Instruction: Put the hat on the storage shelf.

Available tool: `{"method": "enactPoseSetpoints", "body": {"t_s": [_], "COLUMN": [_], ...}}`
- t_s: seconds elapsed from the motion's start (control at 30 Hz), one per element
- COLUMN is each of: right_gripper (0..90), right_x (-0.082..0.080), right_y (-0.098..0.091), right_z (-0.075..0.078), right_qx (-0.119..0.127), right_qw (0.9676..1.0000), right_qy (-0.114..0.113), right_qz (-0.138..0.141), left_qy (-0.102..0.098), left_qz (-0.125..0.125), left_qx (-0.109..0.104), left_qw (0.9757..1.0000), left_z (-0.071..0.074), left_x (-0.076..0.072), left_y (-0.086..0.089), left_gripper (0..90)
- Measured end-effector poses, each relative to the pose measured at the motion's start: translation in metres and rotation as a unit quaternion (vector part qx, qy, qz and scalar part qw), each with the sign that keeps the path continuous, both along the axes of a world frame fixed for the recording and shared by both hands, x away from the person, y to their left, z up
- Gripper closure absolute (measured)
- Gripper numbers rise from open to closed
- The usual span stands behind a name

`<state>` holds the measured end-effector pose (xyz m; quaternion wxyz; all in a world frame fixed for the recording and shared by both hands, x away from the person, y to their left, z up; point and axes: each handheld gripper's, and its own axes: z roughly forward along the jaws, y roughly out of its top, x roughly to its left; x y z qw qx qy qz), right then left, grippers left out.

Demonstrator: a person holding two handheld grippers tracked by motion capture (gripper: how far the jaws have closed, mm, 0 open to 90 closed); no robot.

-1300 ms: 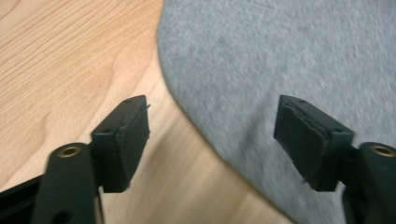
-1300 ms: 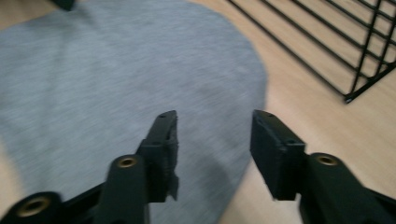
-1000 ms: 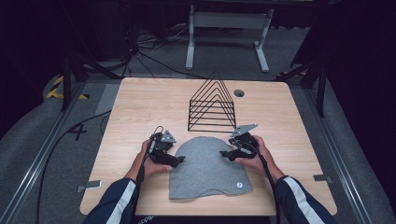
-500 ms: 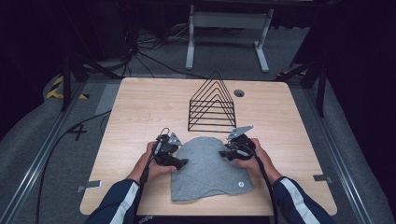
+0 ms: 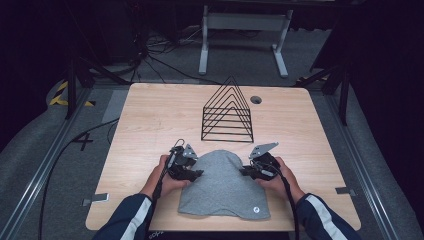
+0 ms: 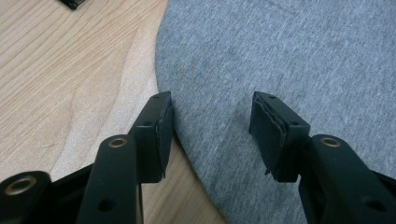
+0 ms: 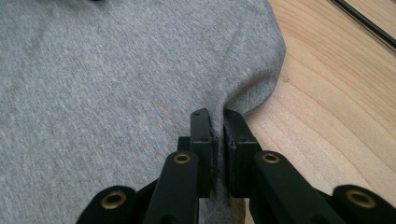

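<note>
Count, high view: 1 wooden table (image 5: 150,125). 1 grey beanie (image 5: 222,185) flat on it, 1 small round tag (image 5: 255,210) near its hem. 1 black wire rack (image 5: 227,112), triangular; wire frames in it too fine to count surely. 1 round grommet hole (image 5: 256,99) in tabletop. 2 grippers: left gripper (image 5: 192,174), right gripper (image 5: 246,171), 2 black jaws each. 2 hands: left hand (image 5: 165,180), right hand (image 5: 280,177). 2 tape strips at table sides: one (image 5: 95,199), other (image 5: 345,190). 1 white stand (image 5: 244,30) behind table, 2 legs.
</note>
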<state>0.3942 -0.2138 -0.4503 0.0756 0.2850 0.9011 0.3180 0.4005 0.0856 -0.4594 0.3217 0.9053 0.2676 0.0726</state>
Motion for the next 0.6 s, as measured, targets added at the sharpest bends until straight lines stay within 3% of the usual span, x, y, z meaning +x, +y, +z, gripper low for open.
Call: {"method": "enactPoseSetpoints", "body": {"t_s": [0.1,0.3,0.47,0.6], "right_gripper": [84.5,84.7,84.7,84.7], "right_x": [-0.001,-0.003,-0.004,-0.006], "right_y": [0.001,-0.002,-0.007,-0.015], "right_z": [0.0,0.004,0.014,0.025], "right_qx": [-0.006,0.003,0.017,0.031], "right_qw": [0.9999,0.9999,0.9992,0.9981], "right_qy": [-0.008,-0.017,-0.037,-0.053], "right_qz": [0.003,0.002,0.003,-0.002], "left_qy": [0.003,0.012,-0.018,-0.047], "left_qz": [-0.004,-0.03,-0.032,-0.036], "left_qx": [-0.007,-0.011,-0.018,-0.04], "left_qw": [1.0,0.9994,0.9991,0.9975], "left_z": [0.0,0.001,0.012,0.03], "left_x": [-0.001,0.0,-0.004,-0.005], "left_y": [0.0,0.0,-0.003,-0.003], "left_gripper": [57.0,81.2,83.8,84.1]}}
